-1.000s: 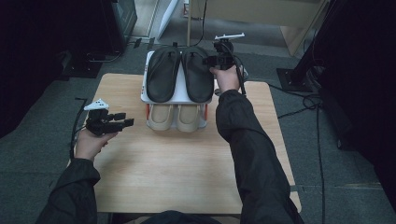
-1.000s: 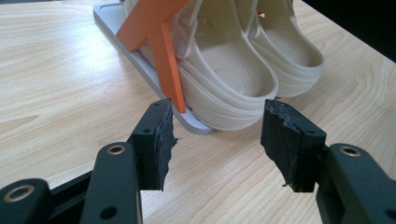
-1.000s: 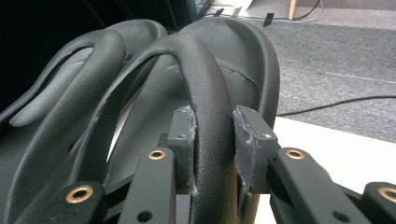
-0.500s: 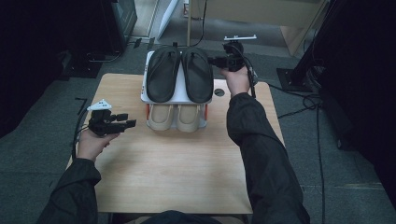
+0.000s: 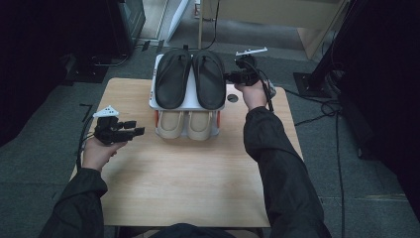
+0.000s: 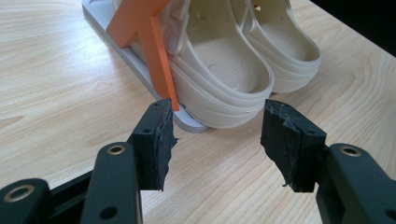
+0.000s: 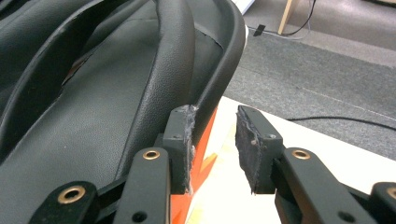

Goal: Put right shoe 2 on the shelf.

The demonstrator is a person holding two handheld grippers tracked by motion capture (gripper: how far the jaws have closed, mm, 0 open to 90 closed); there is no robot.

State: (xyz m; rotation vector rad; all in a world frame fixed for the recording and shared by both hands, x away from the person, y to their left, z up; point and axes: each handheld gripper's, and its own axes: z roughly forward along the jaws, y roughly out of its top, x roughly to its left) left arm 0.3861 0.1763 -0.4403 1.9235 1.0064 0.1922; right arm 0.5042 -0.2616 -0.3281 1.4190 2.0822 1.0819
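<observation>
In the high view, a pale wooden desk [image 5: 188,183] carries a white two-level shoe rack [image 5: 187,105] at its far middle. A pair of black leather flip-flop sandals [image 5: 190,78] lies side by side on the rack's top shelf, toes pointing away from the person, and a pair of cream rubber clogs [image 5: 187,124] sits on the lower level with the heels toward the person. The right claw [image 5: 232,77] is held at the right edge of the right sandal, near the far end of the rack. The left claw [image 5: 134,128] hovers over the desk left of the rack, pointing at the clogs and apart from them.

In the left gripper view, the left claw [image 6: 215,135] stands wide open with nothing between its pads. The cream clogs [image 6: 233,60] are just ahead, beside an orange rack upright [image 6: 154,51] on the grey base.

In the right gripper view, the right claw [image 7: 214,147] is partly open; its jaws have just been closing a little. Its left pad lies against the rim of the black sandal [image 7: 116,84], while the right pad stands free, so nothing is gripped. The orange support [image 7: 203,154] shows in the gap.
</observation>
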